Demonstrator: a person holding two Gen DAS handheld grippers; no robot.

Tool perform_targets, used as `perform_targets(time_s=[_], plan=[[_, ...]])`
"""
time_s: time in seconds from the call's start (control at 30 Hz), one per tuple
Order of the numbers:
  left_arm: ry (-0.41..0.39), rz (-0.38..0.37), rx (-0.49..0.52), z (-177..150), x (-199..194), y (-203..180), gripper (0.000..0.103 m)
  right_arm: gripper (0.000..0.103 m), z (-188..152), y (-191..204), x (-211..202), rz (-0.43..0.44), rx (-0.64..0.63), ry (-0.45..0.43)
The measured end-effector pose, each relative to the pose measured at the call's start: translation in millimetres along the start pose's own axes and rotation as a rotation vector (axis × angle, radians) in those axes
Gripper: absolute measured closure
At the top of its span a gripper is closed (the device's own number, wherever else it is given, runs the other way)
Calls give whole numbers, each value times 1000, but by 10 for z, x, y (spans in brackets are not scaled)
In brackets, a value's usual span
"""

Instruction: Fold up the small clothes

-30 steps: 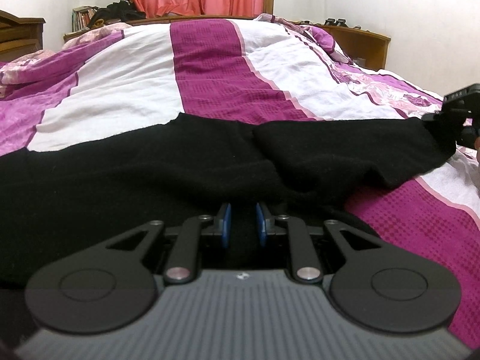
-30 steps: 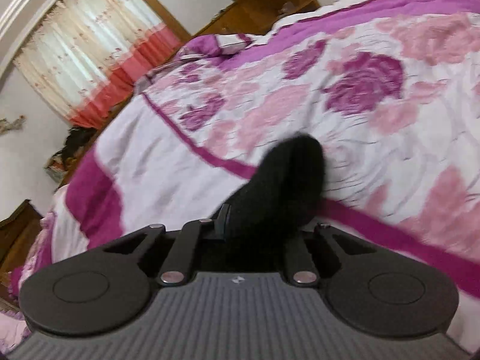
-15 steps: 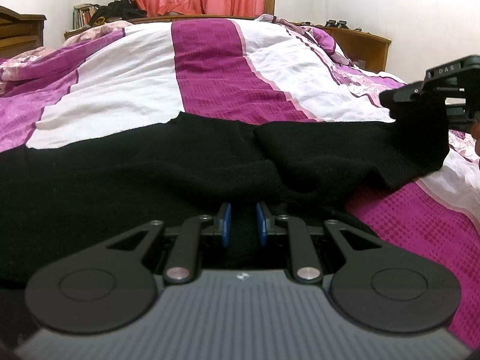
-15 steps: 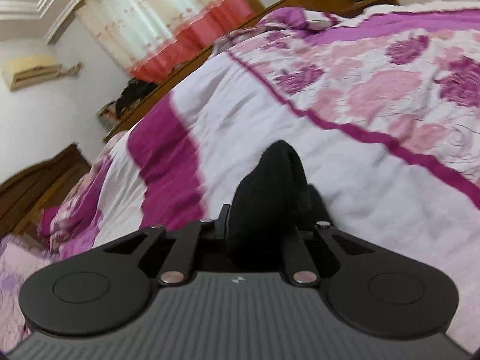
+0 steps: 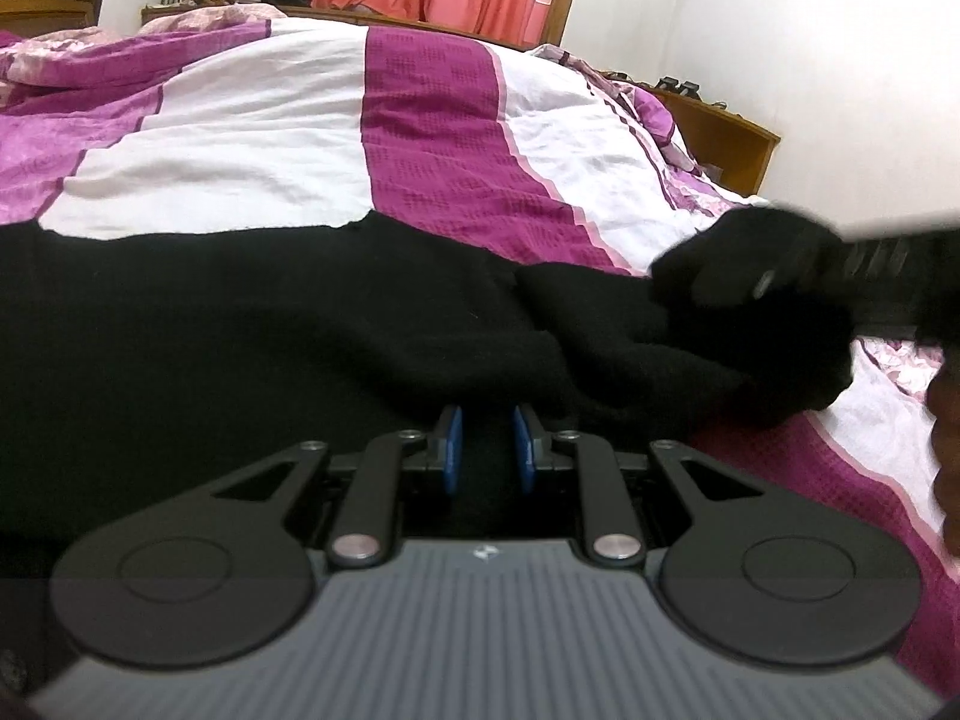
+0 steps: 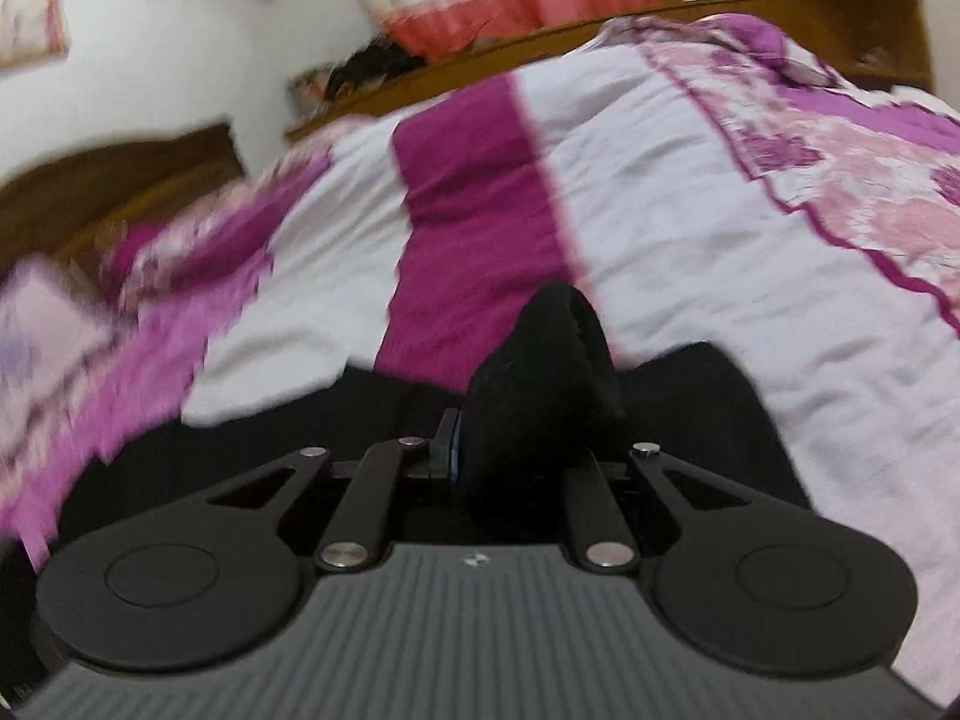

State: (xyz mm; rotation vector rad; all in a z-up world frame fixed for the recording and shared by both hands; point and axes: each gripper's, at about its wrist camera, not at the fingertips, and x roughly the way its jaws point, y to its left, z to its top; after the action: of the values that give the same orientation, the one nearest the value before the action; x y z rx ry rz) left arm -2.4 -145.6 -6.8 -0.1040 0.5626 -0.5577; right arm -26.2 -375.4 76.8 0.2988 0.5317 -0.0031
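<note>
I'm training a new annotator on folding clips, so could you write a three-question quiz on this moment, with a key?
1. True or false: the right claw is clamped on a bunched end of the black knitted garment.
2. What does the garment lie on? A) a wooden floor B) a magenta, white and pink floral bedspread C) a grey sofa
3. In the left wrist view, on which side of the picture does the right claw appear?

Key:
1. True; black fabric bulges up between its pads.
2. B
3. The right side, blurred, with the garment's end lifted off the bedspread.
</note>
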Motion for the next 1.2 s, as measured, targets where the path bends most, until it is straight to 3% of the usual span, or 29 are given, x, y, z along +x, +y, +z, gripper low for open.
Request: perform_targets(time_s=[0.1, 0.13, 0.17, 0.23, 0.37, 0.5, 0.57, 0.63, 0.67, 0.8, 0.87, 1.0, 1.1, 1.2], plan=[[-13, -71, -79, -8, -56, 135, 75, 86, -195, 287, 157, -95, -185, 46], [-15, -101, -118, -15, -78, 198, 71, 77, -295, 402, 216, -140, -284, 67], [-13, -134, -167, -17, -98, 275, 69, 60, -399, 513, 269, -177, -387, 99], [0, -180, -265, -8, -154, 413, 68, 46, -575, 655, 257, -222, -521, 89], [16, -296, -459, -3, -246, 586, 65, 36, -673, 721, 30, -182, -650, 30], [5, -353, -475, 104, -287, 438, 65, 16, -736, 692, -165, -54, -690, 70], [17, -378, -470, 152, -288, 337, 59, 8, -774, 675, -262, -60, -711, 65], [49, -383, -486, 153, -246, 268, 45, 5, -765, 644, -372, -71, -749, 59], [61, -384, -498, 140, -225, 253, 42, 3, -764, 611, -450, -68, -754, 46], [64, -472, -603, 55, -139, 257, 41, 1, -662, 397, -696, -77, -716, 34], [69, -454, -617, 65, -73, 233, 40, 1, -605, 265, -758, -113, -676, 51], [131, -442, -550, 94, 67, -11, 39, 0, -589, 60, -664, -189, -647, 146], [115, -370, -481, 100, 103, -206, 39, 0, -653, -2, -572, -219, -661, 223], [81, -339, -470, 104, 103, -281, 34, 0, -681, 32, -536, -222, -668, 233]])
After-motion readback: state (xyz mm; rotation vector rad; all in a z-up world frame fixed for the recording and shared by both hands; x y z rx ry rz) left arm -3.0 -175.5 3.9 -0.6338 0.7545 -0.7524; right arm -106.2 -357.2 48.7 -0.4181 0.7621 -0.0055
